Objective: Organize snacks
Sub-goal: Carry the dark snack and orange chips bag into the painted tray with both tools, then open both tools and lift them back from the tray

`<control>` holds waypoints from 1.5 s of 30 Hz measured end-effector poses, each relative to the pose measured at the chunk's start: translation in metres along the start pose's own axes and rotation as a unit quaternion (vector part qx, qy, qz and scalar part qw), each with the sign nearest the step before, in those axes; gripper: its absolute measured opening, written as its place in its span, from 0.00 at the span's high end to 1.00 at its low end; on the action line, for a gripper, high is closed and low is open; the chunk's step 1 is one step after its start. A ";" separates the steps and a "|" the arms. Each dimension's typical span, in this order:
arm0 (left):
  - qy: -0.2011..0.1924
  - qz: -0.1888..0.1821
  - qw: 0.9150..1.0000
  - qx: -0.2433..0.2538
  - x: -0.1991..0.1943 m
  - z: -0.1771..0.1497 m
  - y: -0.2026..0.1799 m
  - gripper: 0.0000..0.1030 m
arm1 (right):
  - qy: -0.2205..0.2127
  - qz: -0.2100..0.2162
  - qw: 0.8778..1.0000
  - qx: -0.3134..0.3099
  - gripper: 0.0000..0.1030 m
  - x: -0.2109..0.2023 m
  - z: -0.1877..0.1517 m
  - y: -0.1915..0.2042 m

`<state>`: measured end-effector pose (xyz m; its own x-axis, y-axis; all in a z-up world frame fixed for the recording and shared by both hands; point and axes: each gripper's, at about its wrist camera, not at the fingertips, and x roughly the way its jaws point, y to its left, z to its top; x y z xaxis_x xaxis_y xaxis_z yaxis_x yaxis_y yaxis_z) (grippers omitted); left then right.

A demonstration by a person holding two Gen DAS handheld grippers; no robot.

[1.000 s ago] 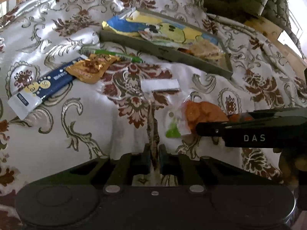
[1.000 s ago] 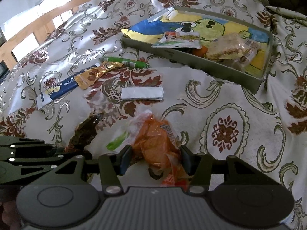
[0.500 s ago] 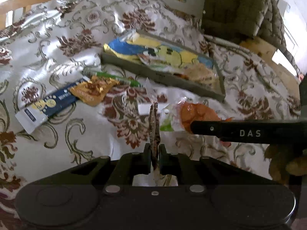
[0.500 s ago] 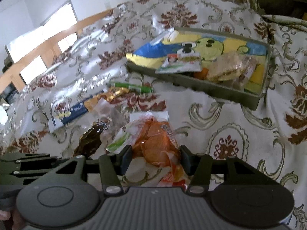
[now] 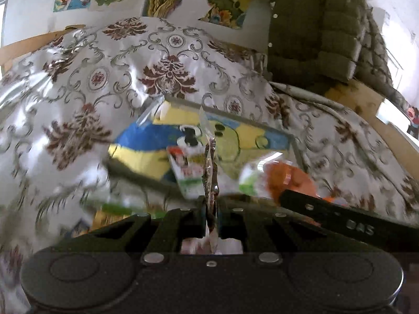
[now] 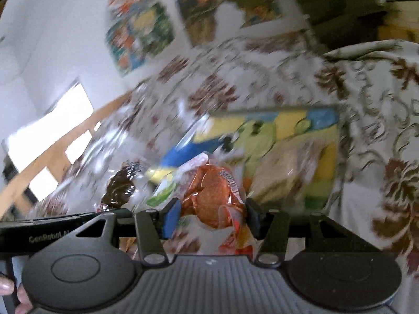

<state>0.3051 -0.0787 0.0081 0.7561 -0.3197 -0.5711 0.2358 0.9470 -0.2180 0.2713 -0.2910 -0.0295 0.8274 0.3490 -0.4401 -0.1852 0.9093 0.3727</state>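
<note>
Orange snack bag (image 6: 213, 200) pinched in your right tool (image 6: 210, 216), held above the near edge of the tray (image 6: 275, 108). Dark snack packet (image 5: 210, 172) pinched edge-on in your left tool (image 5: 210, 216), also up off the tablecloth (image 5: 78, 99). Tray holds a few packets already. Left to do, by my read: drop both in; green item (image 5: 117, 206) blurred below, not in the tray.

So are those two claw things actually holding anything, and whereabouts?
Yes. The left gripper pinches a clear packet of dark snack by its lower edge. The right gripper clamps an orange chip bag across its lower middle.
</note>
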 end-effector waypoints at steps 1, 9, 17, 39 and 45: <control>0.001 0.002 1.000 0.003 0.010 0.008 0.000 0.93 | -0.008 -0.006 1.000 0.009 0.44 0.004 0.005 -0.005; 0.022 0.010 1.000 0.001 0.083 0.047 0.008 0.93 | -0.036 -0.032 0.999 0.014 0.44 0.046 0.029 -0.024; 0.048 0.022 0.999 -0.010 0.132 0.054 0.010 0.93 | -0.034 -0.079 0.995 -0.048 0.54 0.073 0.032 -0.019; 0.013 0.062 0.997 -0.033 0.121 0.058 0.017 0.15 | -0.037 -0.118 0.992 -0.037 0.20 0.073 0.029 -0.023; -0.039 0.079 0.995 -0.035 0.083 0.062 0.017 0.02 | -0.061 -0.126 0.990 -0.015 0.09 0.052 0.038 -0.024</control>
<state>0.4101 -0.0870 0.0058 0.8261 -0.1613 -0.5399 0.0691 0.9799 -0.1871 0.3384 -0.3032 -0.0304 0.9068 0.0811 -0.4136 0.0217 0.9710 0.2379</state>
